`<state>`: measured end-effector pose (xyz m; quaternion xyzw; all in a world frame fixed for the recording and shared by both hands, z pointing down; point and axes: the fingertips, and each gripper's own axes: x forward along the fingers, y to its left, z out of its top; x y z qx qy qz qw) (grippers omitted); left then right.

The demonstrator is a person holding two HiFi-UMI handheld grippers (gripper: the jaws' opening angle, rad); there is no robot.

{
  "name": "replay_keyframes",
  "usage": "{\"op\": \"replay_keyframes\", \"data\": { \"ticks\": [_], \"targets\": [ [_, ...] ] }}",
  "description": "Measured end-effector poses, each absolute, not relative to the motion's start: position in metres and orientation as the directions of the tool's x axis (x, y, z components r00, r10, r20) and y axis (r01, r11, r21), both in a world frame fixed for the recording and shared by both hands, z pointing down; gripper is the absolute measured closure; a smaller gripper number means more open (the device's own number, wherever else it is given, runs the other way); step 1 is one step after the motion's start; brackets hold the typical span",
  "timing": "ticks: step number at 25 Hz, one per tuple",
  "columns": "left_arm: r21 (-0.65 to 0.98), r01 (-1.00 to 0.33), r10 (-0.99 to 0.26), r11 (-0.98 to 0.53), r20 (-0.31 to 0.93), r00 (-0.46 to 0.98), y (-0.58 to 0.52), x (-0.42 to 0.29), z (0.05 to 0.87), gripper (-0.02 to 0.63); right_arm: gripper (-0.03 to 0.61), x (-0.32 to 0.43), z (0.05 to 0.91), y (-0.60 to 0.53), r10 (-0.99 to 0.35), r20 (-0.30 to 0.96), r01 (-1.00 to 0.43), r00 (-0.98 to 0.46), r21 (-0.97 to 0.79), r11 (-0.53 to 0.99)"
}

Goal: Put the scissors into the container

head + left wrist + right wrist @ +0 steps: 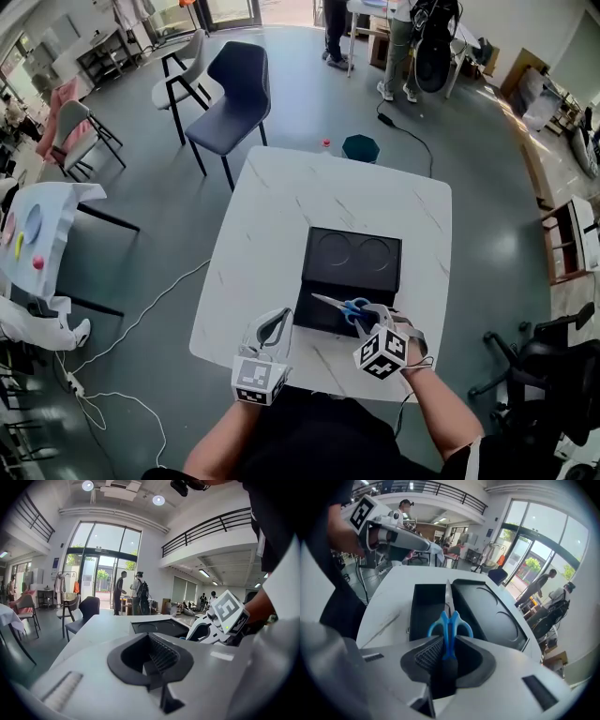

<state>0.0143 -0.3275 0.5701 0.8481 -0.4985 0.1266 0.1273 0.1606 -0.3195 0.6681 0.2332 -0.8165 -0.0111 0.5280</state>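
Marble tabletop (272, 216): right tool (443, 656) clamped on scissors (449, 625) over container (314, 321); left tool (275, 325) closed, empty. Lower level before releasing.

Left gripper (277, 322): jaws together, nothing between them. Right gripper (368, 322): jaws clamped on the scissors (343, 305) handles (blades pointing forward). Both forearms bare.

The container (330, 319) sits on the tabletop (272, 225) before you. Your right gripper (373, 319) holds the scissors (343, 307) over its near part. Your left gripper (274, 328) is beside its left wall.
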Motion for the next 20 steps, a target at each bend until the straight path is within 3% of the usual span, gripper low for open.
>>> {"op": "replay_keyframes", "data": {
  "ticks": [7, 20],
  "targets": [
    [0.094, -0.875, -0.808, -0.475, 0.349, 0.476, -0.328, 0.01, 0.585, 0.604, 0.502, 0.163, 0.694, -0.325, -0.321, 0.921, -0.263, -0.22, 0.261, 0.929],
    [0.095, -0.891, -0.826, -0.445, 0.34, 0.449, -0.331, -0.005, 0.585, 0.605, 0.5, 0.158, 0.719, -0.328, -0.23, 0.964, -0.199, -0.136, 0.2, 0.959]
  ]
}}
